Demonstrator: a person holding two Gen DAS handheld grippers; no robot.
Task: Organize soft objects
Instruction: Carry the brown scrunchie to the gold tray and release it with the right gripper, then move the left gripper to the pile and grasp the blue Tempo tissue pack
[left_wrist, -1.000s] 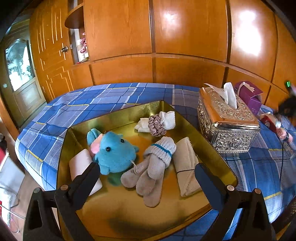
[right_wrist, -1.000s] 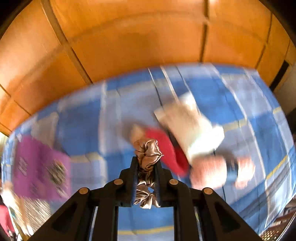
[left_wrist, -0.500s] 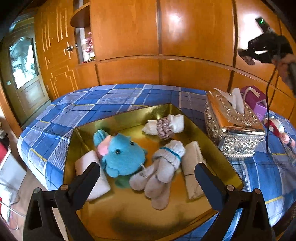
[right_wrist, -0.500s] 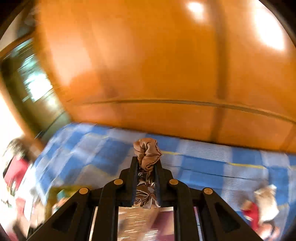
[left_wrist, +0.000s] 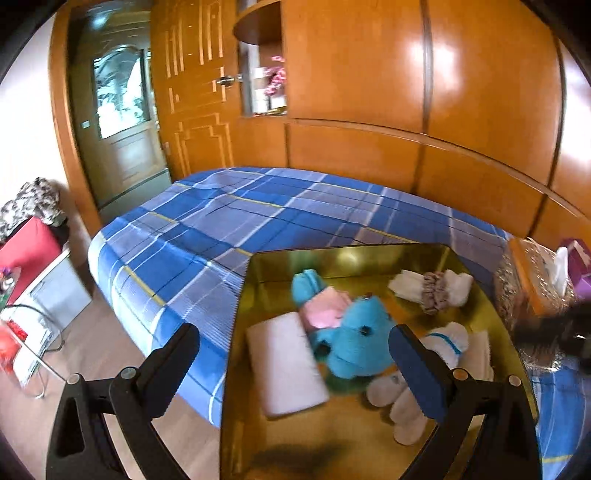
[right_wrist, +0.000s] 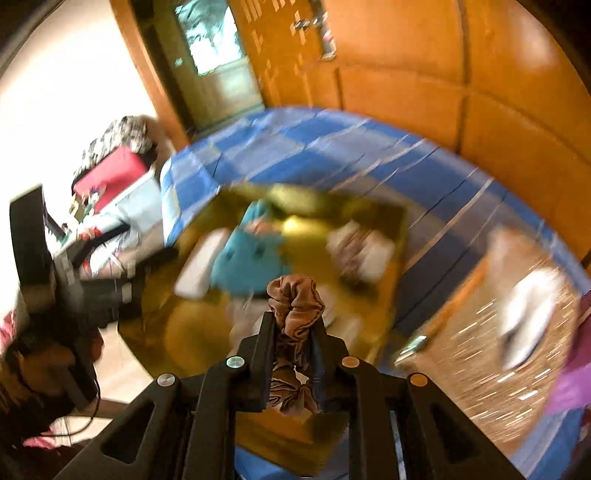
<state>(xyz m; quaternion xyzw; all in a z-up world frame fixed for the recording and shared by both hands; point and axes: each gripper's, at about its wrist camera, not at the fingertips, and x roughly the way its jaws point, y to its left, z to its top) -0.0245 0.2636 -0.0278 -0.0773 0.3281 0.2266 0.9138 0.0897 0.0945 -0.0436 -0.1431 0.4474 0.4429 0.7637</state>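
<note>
A gold tray (left_wrist: 255, 295) lies on the blue plaid bed. In it are a blue plush toy (left_wrist: 351, 336), a white folded pad (left_wrist: 284, 365), grey mittens (left_wrist: 410, 402), a folded beige cloth (left_wrist: 480, 354) and a white roll with a mauve scrunchie (left_wrist: 432, 291). My left gripper (left_wrist: 291, 365) is open and empty above the tray's near left side. My right gripper (right_wrist: 293, 325) is shut on a brown satin scrunchie (right_wrist: 295, 299), held above the blurred tray (right_wrist: 192, 325). The right gripper shows as a dark blur in the left wrist view (left_wrist: 554, 328).
An ornate silver tissue box (left_wrist: 528, 291) stands right of the tray, with a purple box (left_wrist: 578, 266) behind it. The wooden wall and door (left_wrist: 122, 122) are behind the bed. A red bag (left_wrist: 26, 254) and clutter lie on the floor at left.
My right gripper has swung with the scrunchie from facing the wall to over the tray. My left gripper view has turned left, so the tray now sits at the right.
</note>
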